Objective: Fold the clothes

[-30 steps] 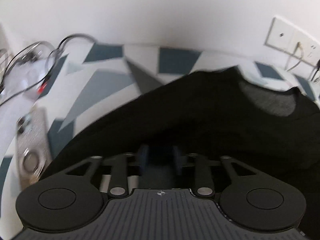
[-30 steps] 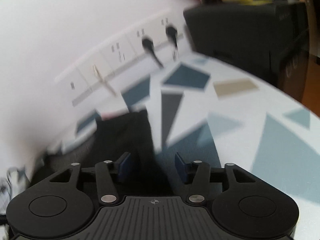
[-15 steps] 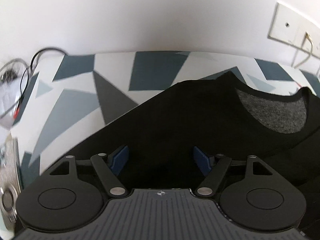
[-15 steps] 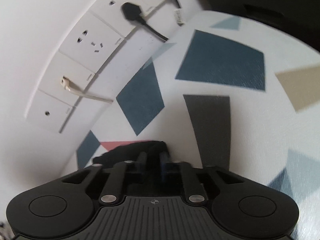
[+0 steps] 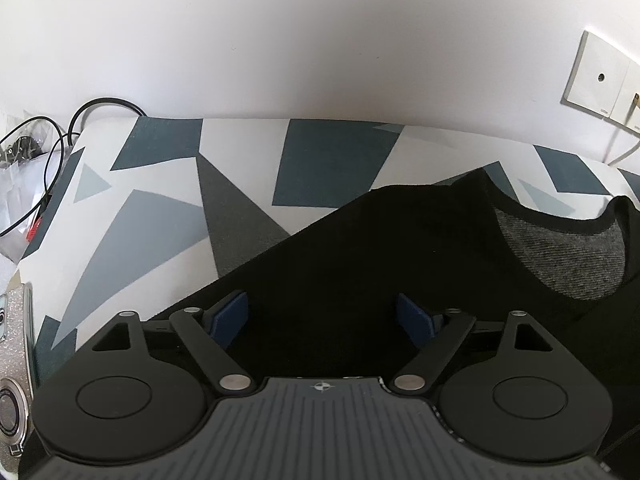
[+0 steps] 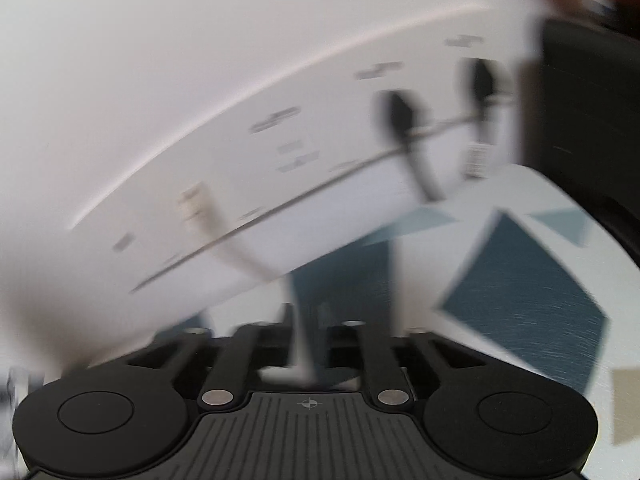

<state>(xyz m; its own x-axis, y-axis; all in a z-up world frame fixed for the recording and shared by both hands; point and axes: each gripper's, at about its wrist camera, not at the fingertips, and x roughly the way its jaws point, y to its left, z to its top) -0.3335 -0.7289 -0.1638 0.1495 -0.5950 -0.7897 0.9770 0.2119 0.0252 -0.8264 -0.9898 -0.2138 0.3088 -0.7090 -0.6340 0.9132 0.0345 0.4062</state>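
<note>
Reading the left wrist view: the left gripper point(image 5: 322, 318) hangs low over a black garment point(image 5: 360, 272) that lies spread on a cloth with a grey and blue triangle pattern point(image 5: 168, 216).
Left fingers: the blue pads point(image 5: 230, 316) stand wide apart and are opening further; black fabric lies under and between them, but neither pad presses on it, so the cloth is released.
Garment position: it fills the lower right of this view, its straight edge running diagonally up from beside the left pad; the neckline point(image 5: 560, 256), with a grey knit inner face, sits to the right.
Surroundings: a white wall behind, a wall plate point(image 5: 596, 76) at upper right, black cables point(image 5: 52, 140) at far left, and a glittery phone case point(image 5: 14, 360) at the left border.
Right wrist view: heavily blurred; the right gripper point(image 6: 306, 316) points at the patterned cloth near wall sockets point(image 6: 400, 116) with plugs in them.
Right fingers: close together with a narrow gap, opening; nothing shows between them, and no garment is visible here.
Handling judgement: the knit looks soft, light and limp, likely to sag and drag without slipping.
Where to grip: probably pinch a shoulder or the straight side edge, taking both layers.
</note>
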